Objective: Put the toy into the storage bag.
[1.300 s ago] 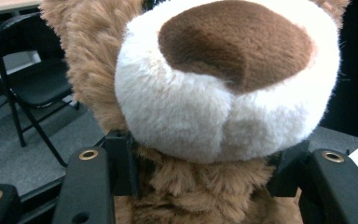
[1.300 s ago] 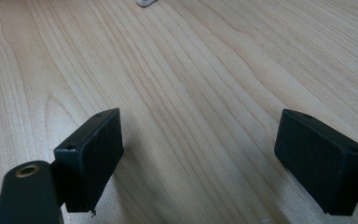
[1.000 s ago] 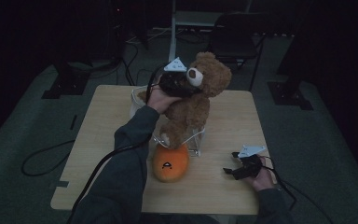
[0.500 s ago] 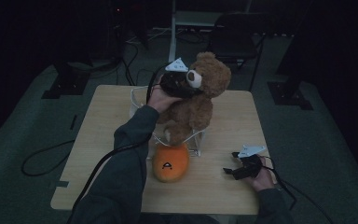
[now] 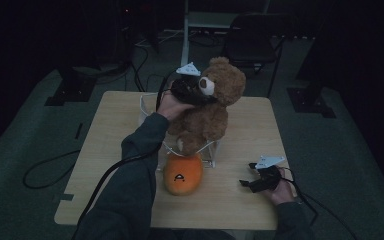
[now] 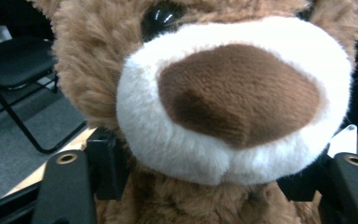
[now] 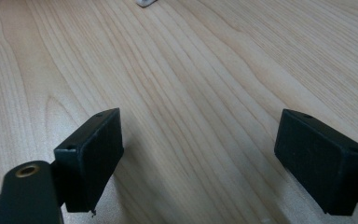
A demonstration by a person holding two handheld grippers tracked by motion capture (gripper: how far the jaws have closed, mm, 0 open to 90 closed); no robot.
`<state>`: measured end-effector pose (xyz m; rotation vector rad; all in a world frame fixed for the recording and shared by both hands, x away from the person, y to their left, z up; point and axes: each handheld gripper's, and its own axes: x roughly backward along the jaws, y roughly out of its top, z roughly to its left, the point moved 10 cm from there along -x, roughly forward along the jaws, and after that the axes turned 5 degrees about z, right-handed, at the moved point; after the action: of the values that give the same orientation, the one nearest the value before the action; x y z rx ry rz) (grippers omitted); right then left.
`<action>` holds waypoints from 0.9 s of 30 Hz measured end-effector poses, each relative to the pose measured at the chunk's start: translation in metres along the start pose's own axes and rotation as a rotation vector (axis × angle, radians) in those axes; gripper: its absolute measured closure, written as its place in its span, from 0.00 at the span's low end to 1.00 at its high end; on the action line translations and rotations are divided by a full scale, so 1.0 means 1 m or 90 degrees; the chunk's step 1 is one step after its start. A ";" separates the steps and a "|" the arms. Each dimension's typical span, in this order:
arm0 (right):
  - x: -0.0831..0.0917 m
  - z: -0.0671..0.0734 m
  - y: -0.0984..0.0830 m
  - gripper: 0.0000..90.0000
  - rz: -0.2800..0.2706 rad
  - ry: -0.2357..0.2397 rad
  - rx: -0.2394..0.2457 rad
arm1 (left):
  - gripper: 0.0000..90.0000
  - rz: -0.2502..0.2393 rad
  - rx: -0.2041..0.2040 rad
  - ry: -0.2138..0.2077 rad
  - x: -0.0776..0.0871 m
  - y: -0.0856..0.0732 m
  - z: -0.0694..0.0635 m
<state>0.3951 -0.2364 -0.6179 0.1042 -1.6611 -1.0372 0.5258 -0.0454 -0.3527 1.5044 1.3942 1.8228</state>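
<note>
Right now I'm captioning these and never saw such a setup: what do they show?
A person at a table holds a two-jaw gripper in each hand. One picture looks down from above; the other two come from cameras on the grippers. The left gripper has the neck of a teddy bear between its jaws, which have just been opening; whether they press is unclear. The bear sits in a clear bin, an orange soft toy before it. The right gripper rests open on the table.

Brown teddy bear (image 5: 207, 112) with white muzzle is sitting upright in a clear wire-framed bin (image 5: 210, 152) mid-desk, leaning slightly, face turning toward camera-left, feet inside.
</note>
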 end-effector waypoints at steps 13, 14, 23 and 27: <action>0.000 0.000 0.000 0.16 0.000 0.000 0.000 | 0.25 -0.019 0.045 -0.053 0.001 0.001 -0.002; 0.000 0.000 0.000 0.16 0.000 0.000 0.000 | 0.24 -0.022 0.049 -0.061 0.002 0.001 -0.002; 0.000 0.000 0.000 0.16 0.000 0.000 0.000 | 0.22 -0.044 0.085 -0.092 0.004 0.001 0.001; 0.000 0.000 0.000 0.16 0.000 0.000 0.000 | 0.22 -0.048 0.103 -0.107 0.005 0.001 0.002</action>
<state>0.3951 -0.2364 -0.6179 0.1041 -1.6614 -1.0370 0.5265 -0.0408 -0.3493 1.6199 1.5234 1.5317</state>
